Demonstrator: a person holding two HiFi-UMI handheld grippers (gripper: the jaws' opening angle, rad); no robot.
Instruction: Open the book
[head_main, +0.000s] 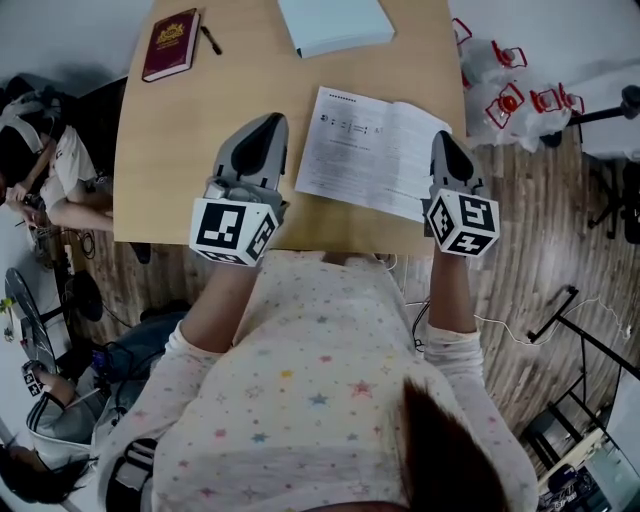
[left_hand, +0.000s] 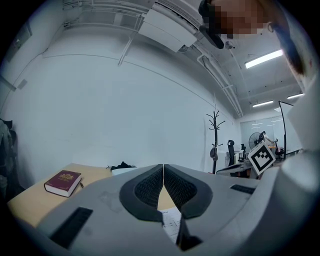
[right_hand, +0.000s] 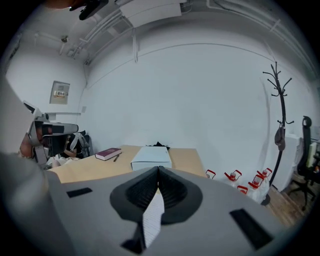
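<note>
A thin white book (head_main: 368, 150) lies open on the wooden table (head_main: 180, 170), printed pages up. My right gripper (head_main: 441, 140) is at the book's right edge, shut on a white page. That page (right_hand: 152, 217) shows edge-on between the dark pads in the right gripper view, below the closed tips (right_hand: 158, 172). My left gripper (head_main: 273, 127) hovers just left of the book with its jaws shut (left_hand: 163, 172) and nothing between them. A strip of the printed page (left_hand: 172, 226) shows under it.
A maroon book (head_main: 170, 44) with a pen (head_main: 210, 40) beside it lies at the table's far left. A pale flat box (head_main: 335, 22) sits at the far edge. Red-capped bottles (head_main: 505, 80) stand on the floor to the right. A person (head_main: 45, 165) sits at the left.
</note>
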